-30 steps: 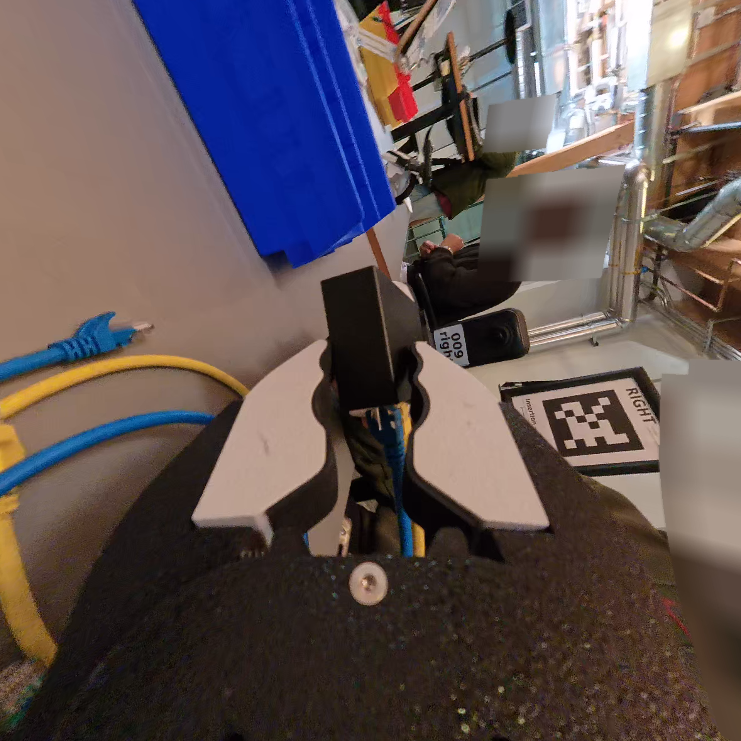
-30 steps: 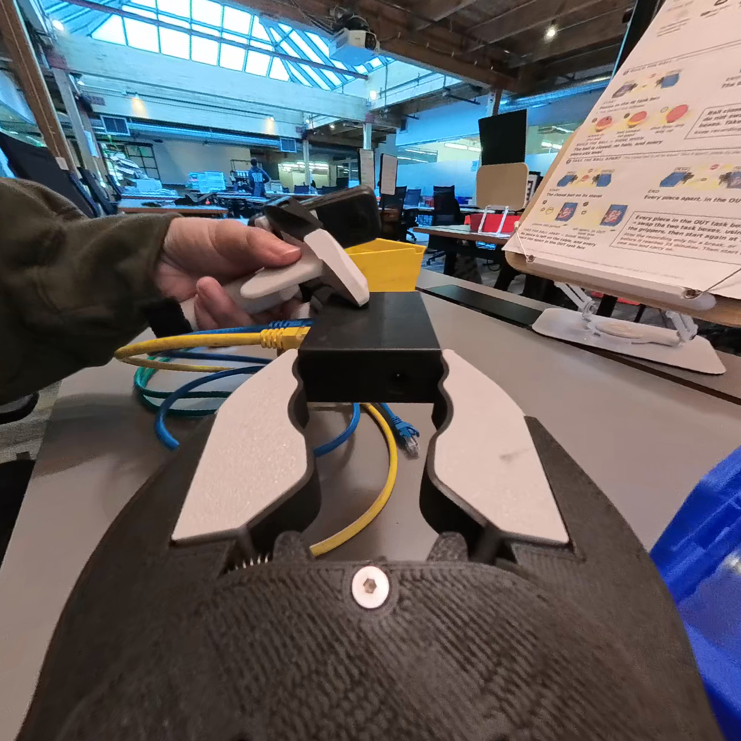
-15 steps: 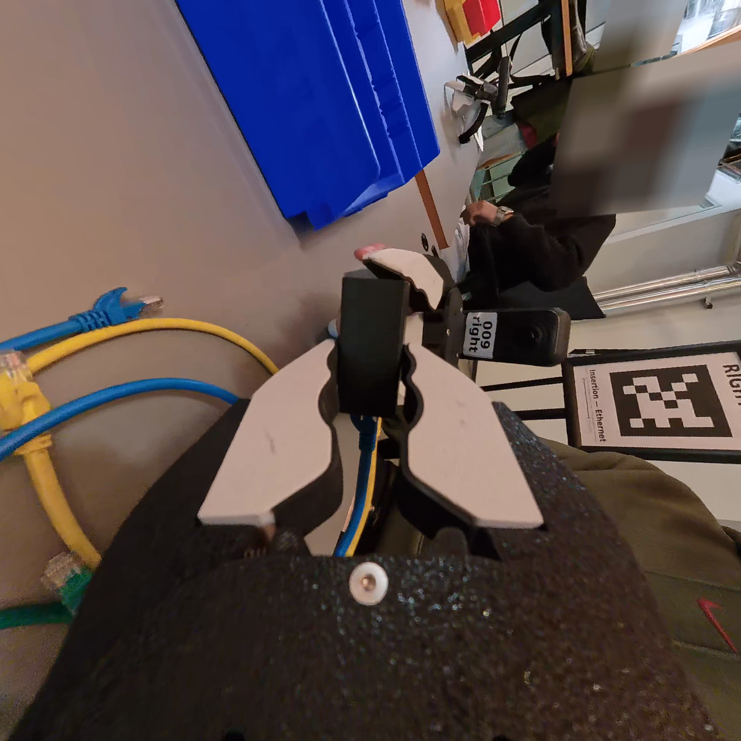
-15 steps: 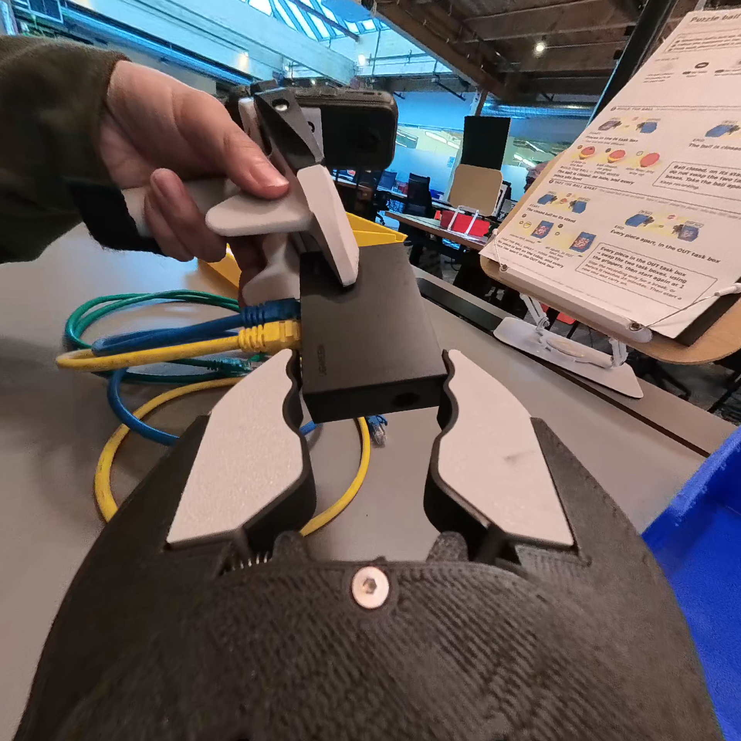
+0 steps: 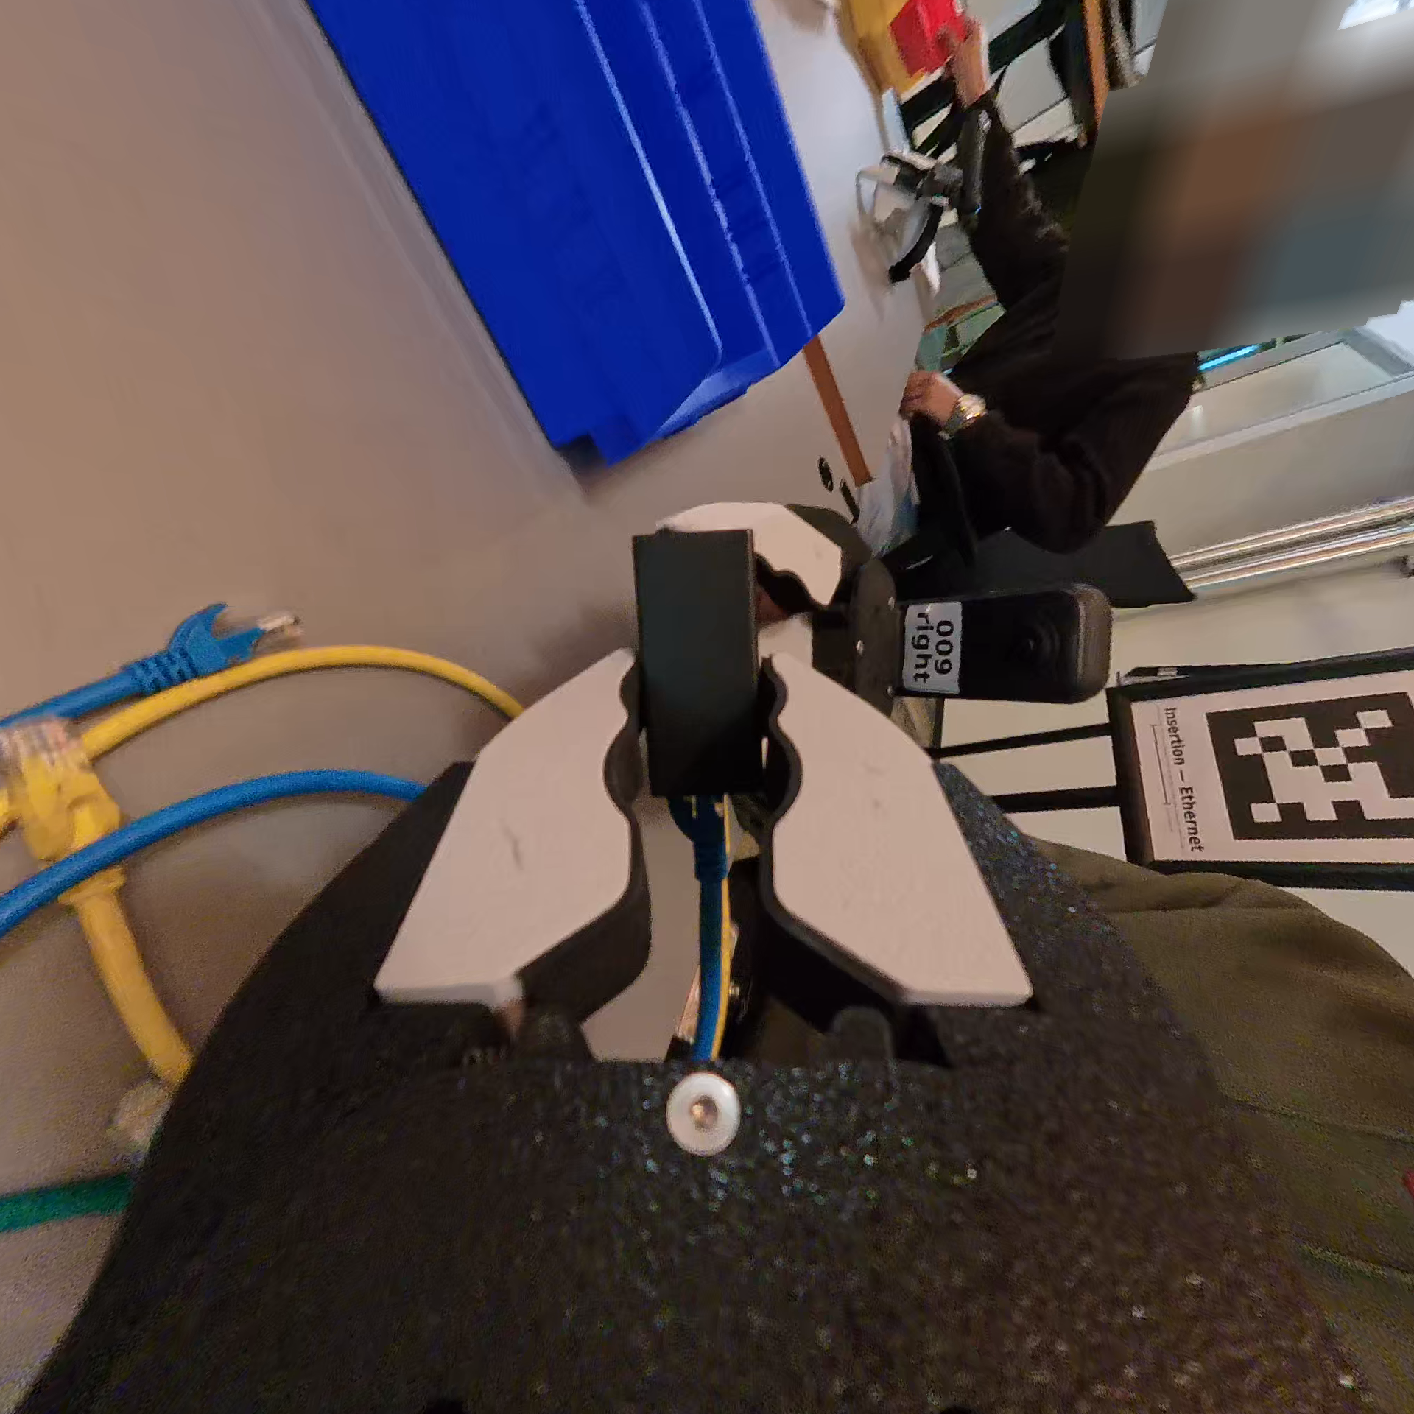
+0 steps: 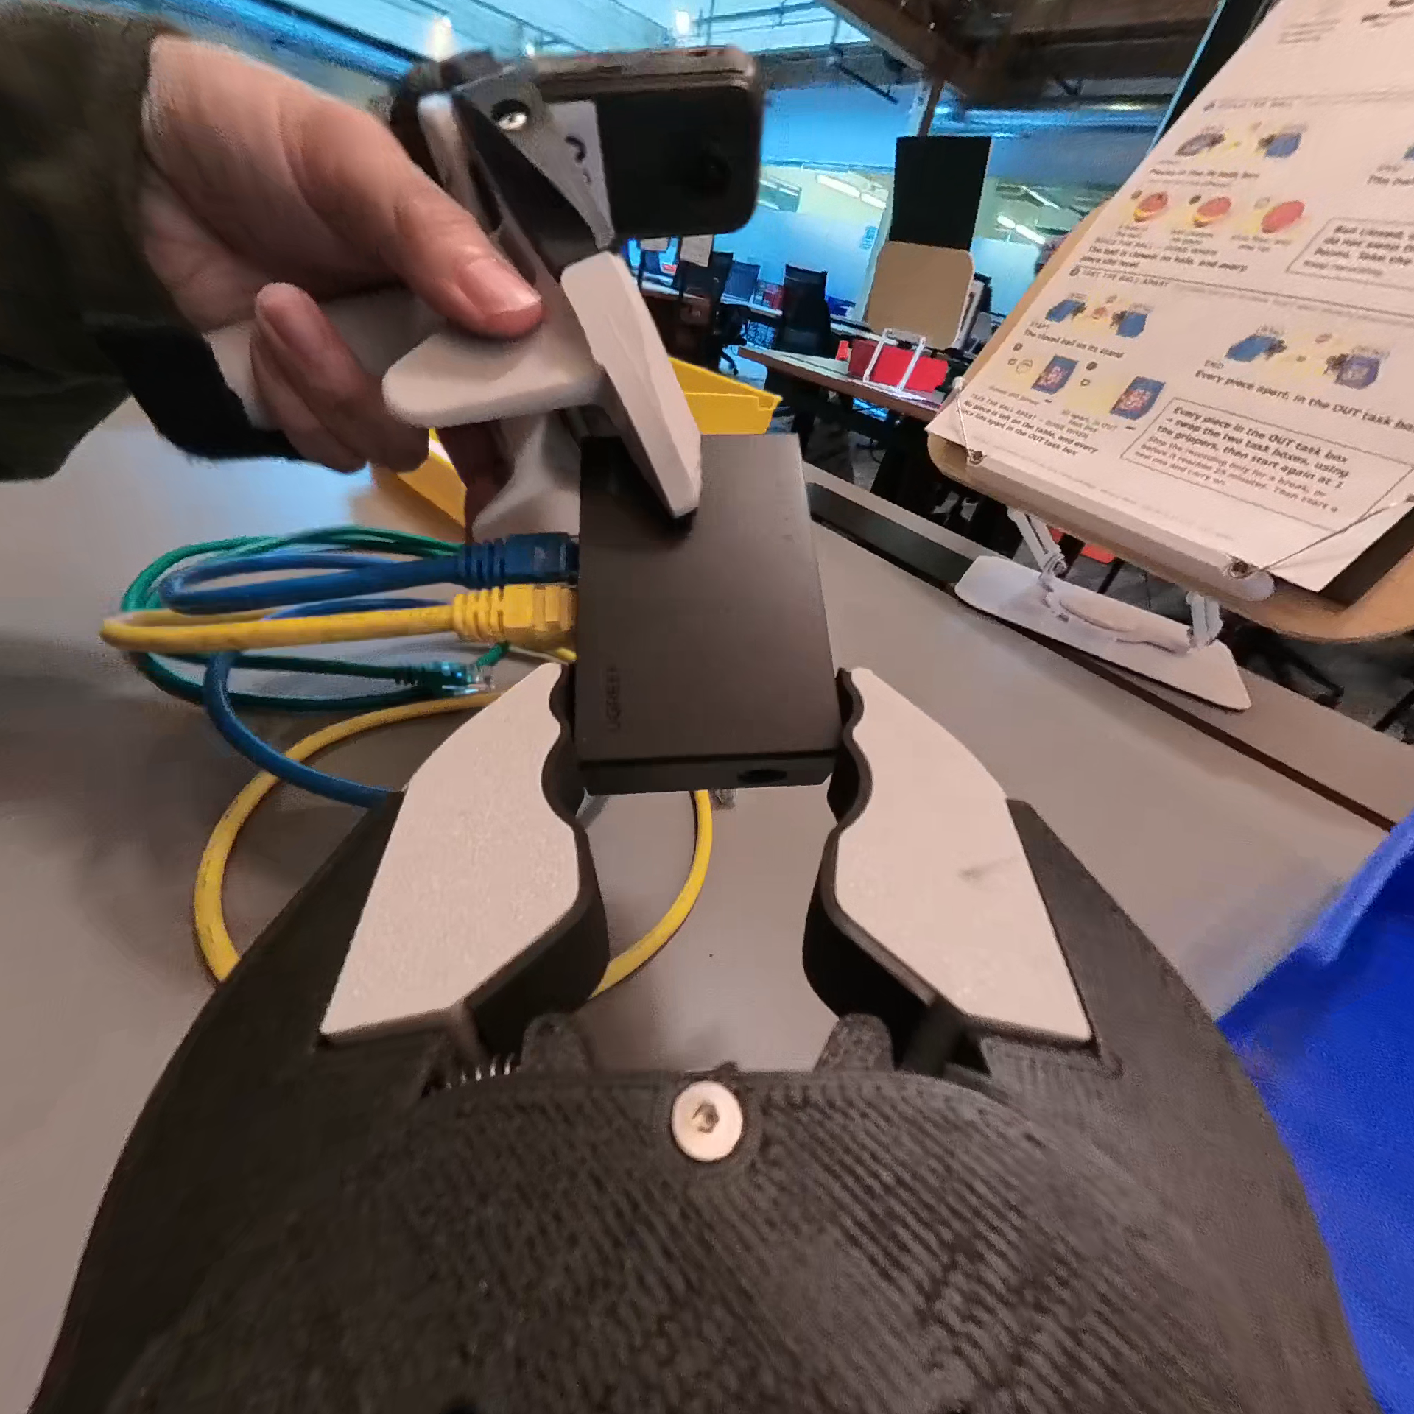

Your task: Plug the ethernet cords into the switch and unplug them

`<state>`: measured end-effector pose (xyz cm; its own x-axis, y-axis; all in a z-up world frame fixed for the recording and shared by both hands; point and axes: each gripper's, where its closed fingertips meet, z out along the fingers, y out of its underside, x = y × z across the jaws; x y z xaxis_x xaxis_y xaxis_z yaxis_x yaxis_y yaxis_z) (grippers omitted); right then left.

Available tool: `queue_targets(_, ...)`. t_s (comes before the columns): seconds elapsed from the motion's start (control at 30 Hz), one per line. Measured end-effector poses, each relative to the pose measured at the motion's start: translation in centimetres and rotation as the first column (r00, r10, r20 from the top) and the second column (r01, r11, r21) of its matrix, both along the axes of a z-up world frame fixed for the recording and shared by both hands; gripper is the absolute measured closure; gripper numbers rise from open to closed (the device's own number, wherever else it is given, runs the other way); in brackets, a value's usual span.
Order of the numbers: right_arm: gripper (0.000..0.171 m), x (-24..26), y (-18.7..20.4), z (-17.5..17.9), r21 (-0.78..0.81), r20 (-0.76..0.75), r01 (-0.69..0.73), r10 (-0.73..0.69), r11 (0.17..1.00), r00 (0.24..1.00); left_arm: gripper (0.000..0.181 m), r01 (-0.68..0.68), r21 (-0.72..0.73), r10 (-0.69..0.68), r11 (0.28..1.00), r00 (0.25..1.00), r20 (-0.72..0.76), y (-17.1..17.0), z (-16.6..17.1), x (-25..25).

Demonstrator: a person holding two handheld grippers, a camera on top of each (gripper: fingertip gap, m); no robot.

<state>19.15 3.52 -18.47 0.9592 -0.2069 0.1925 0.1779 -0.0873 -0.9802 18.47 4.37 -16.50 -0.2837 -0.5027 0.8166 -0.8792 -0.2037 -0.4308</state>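
The black switch (image 5: 692, 612) is held off the grey table between both grippers. My left gripper (image 5: 700, 673) is shut on its one end, and a blue cord (image 5: 708, 849) and a yellow cord run down between the fingers. In the right wrist view my right gripper (image 6: 700, 689) is shut on the sides of the switch (image 6: 704, 597) at its near end. The left gripper's finger (image 6: 635, 382) presses on the far end. A blue plug (image 6: 528, 555) and a yellow plug (image 6: 520, 612) sit in the switch's left side. A green plug (image 6: 451, 673) lies loose.
A loose blue plug (image 5: 222, 635) and yellow plug (image 5: 53, 773) lie on the table at left. Blue bins (image 5: 574, 191) stand beyond; one is at my right (image 6: 1339, 1071). An instruction board on a stand (image 6: 1186, 344), a yellow bin (image 6: 719, 398) and a marker card (image 5: 1285, 773) are nearby.
The switch has been lifted and tilted, its far end now higher, with the plugged cords trailing from it. Both grippers have kept their hold on it.
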Motion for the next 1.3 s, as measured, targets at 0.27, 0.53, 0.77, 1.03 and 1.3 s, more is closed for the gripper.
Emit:
queue_targets(0.27, 0.107, 1.1, -1.0, 1.2, 0.13, -0.184, 0.002, 0.022, 0.992, 0.983, 0.142, -0.058, 0.005, 0.056, 0.998, 0.978, 0.2, 0.8, 2.0, 1.4)
queue_targets(0.53, 0.108, 2.1, -1.7, 1.6, 0.186, -0.243, 0.038, 0.009, 0.982, 0.97, 0.141, -0.248, 0.145, 0.156, 0.958, 0.871, 0.466, 5.9, 6.3, 1.3)
queue_targets(0.77, 0.108, 5.3, -4.6, 2.3, 0.284, -0.336, 0.202, -0.1, 0.937, 0.936, 0.145, -0.545, 0.523, 0.181, 0.656, 0.786, 0.591, 14.3, 3.0, -4.7)
queue_targets(1.03, 0.108, 5.4, -4.4, 2.1, 0.245, -0.286, 0.2, -0.127, 0.949, 0.95, 0.153, -0.205, 0.663, 0.103, 0.72, 0.976, 0.19, 10.8, -9.2, -10.5)
queue_targets(1.3, 0.108, 4.9, -3.8, 1.9, 0.212, -0.254, 0.17, -0.114, 0.962, 0.961, 0.169, -0.165, 0.712, 0.136, 0.683, 0.986, 0.098, 9.4, -11.8, -9.6)
